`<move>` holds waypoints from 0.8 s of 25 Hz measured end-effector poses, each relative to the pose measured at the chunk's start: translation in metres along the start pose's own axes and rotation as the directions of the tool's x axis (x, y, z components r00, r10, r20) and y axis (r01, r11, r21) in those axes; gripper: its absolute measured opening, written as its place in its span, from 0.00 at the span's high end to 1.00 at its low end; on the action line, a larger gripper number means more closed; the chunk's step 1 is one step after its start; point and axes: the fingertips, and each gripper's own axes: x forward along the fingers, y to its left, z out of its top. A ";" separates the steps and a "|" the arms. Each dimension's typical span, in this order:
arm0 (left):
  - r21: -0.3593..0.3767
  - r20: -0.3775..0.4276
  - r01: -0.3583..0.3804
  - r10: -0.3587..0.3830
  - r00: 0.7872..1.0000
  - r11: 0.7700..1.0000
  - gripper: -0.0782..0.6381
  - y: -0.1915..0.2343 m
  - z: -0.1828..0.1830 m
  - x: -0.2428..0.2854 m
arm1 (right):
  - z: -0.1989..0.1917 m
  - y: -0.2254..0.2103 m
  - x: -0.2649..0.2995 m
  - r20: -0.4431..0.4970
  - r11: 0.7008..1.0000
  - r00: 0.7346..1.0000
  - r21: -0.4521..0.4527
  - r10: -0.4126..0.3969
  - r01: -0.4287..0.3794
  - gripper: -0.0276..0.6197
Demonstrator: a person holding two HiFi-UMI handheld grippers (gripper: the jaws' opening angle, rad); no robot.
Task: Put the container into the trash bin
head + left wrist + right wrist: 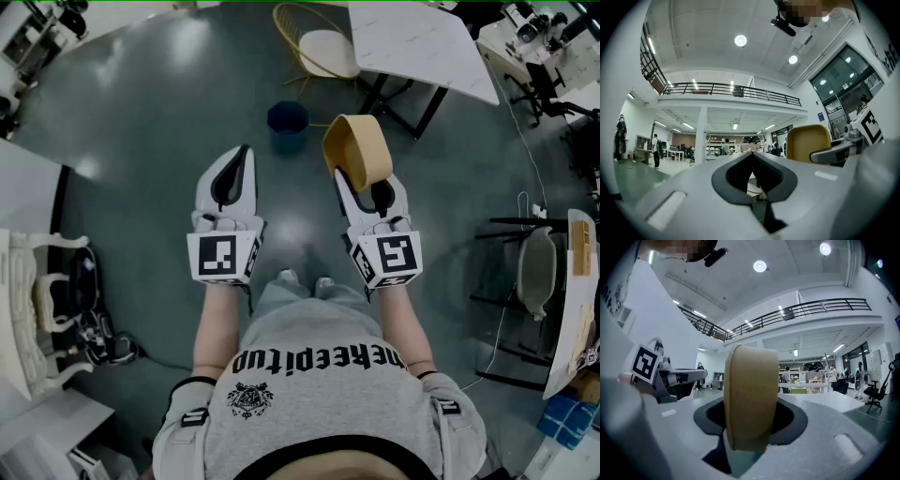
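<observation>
Looking along my right gripper (751, 420), I see its jaws spread wide and clamped on the container (750, 397). It is a tan, round-walled tub standing on edge, and its wall fills the whole gap between the dark pads. From the head view the right gripper (367, 187) holds the container (357, 148) up off the floor (169, 112). Most of the tub sticks out past the fingertips, and one round face is turned toward my other hand. I cannot tell whether that face is the mouth or the base.

My left gripper (751, 157) has its jaws closed, tips meeting, with nothing between them; only the diamond-shaped hollow of the pads shows. From its view the container (806, 143) stands just to the right of those jaws. In the head view the left gripper (242, 159) sits level with the right one, a clear gap between the two.

Ahead of both pairs of jaws, on the grey floor, stands the trash bin (288, 122). It is dark blue, open-topped, and sits between the two grippers' lines, just left of the container as seen from above. Farther out beyond the bin is a chair (319, 42) with a yellow wire frame. A white table (422, 37) stands beyond the right jaws.
</observation>
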 end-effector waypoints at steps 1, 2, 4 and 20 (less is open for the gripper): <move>0.002 0.000 0.004 -0.004 1.000 1.000 0.86 0.001 -0.001 0.000 | 0.000 0.000 0.001 0.001 1.000 1.000 0.001 -0.001 0.001 0.65; 0.004 0.000 0.007 -0.007 1.000 1.000 0.86 0.002 -0.002 0.001 | 0.000 0.001 0.003 0.003 1.000 1.000 0.002 -0.002 0.002 0.65; 0.007 0.002 0.012 -0.012 1.000 1.000 0.86 0.005 -0.003 0.002 | 0.000 0.002 0.007 0.006 1.000 1.000 0.003 -0.005 0.005 0.65; -0.005 -0.004 0.027 -0.027 1.000 1.000 0.86 0.035 -0.013 -0.003 | -0.004 0.020 0.028 0.032 0.999 0.999 0.034 -0.027 0.026 0.64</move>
